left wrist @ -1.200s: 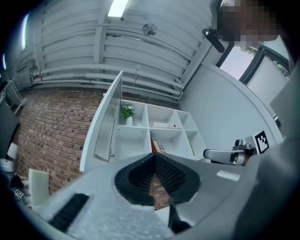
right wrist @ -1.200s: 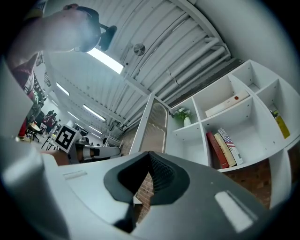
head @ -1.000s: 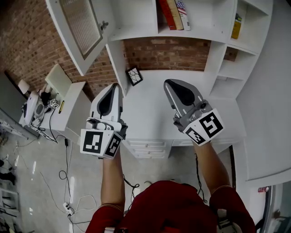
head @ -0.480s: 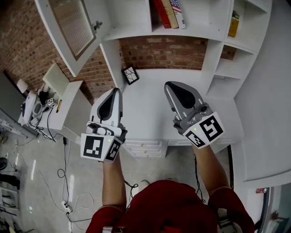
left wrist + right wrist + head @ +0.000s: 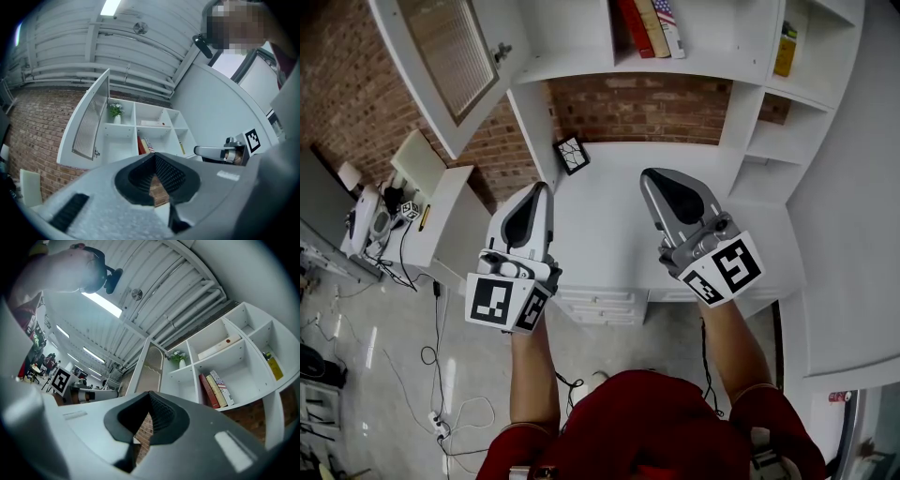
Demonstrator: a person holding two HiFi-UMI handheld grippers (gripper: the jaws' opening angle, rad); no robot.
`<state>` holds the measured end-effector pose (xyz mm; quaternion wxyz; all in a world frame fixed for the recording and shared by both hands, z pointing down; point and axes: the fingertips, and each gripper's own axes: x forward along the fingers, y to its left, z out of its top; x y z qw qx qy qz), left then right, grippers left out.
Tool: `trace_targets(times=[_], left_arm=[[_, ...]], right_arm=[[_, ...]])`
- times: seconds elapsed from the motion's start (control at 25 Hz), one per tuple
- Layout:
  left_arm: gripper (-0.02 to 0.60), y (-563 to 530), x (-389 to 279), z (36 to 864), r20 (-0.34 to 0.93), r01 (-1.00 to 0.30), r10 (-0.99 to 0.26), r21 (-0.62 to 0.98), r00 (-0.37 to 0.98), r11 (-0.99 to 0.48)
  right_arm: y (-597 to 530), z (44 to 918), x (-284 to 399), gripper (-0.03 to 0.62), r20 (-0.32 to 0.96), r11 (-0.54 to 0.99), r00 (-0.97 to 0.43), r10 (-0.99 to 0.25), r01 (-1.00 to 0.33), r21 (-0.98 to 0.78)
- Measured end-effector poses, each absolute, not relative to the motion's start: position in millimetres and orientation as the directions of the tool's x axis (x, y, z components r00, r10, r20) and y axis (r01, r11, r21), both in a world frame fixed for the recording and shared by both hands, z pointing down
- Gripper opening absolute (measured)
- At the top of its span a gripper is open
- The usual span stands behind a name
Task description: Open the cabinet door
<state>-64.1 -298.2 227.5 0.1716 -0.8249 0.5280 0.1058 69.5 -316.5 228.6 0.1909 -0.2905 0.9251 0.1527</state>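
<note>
- The left gripper [image 5: 534, 200] has its jaws pressed together with nothing between them. Its own view shows only brick through the hollow of the pads.
- The right gripper [image 5: 662, 187] is the same, with its jaws together and empty. Both grippers hang side by side over the table [image 5: 609, 234], pointing up at the shelving and touching nothing.
- The cabinet door [image 5: 450, 56] is up and to the left of the left gripper, well apart from it. It is swung wide out from the white shelf unit [image 5: 581, 66], and the compartment behind it is exposed. The door's ribbed panel faces into the room, and a small catch [image 5: 499, 52] sits on its free edge.
- The opening looks finished. The door is far off its frame and neither gripper is on it, so probably nothing is left to do except draw the hands away.
- The table is white and nearly bare. A small framed picture [image 5: 573, 155] leans at its back left corner, and drawers [image 5: 602, 306] sit below its front edge.
- Behind the table is a brick wall [image 5: 647, 108]. Above it, the open shelves hold upright books [image 5: 649, 26], and the left gripper view shows a potted plant [image 5: 115, 110] one level higher.
- To the left, a smaller table [image 5: 441, 202] carries some equipment, and cables [image 5: 431, 361] trail across the pale floor [image 5: 375, 375].
</note>
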Motion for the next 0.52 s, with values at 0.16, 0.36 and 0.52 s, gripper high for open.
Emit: trace_targets(times=[0.16, 0.36, 0.52], left_arm=[[0.008, -300.0, -67.0, 227.4, -0.354, -0.906, -0.834, -0.172, 0.423, -0.386], [0.008, -302.5, -69.3, 228.5, -0.354, -0.902, -0.830, -0.175, 0.432, -0.395], [0.008, -305.3, -75.2, 229.7, -0.352, -0.901, -0.829, -0.170, 0.434, -0.399]], right_arm=[[-318.6, 227.5, 67.9, 0.011, -0.445, 0.784, -0.757, -0.479, -0.597, 0.172], [-322.4, 227.8, 65.7, 0.011, -0.446, 0.780, -0.753, -0.483, -0.602, 0.172], [-324.5, 227.9, 60.9, 0.011, -0.446, 0.777, -0.751, -0.486, -0.605, 0.172]])
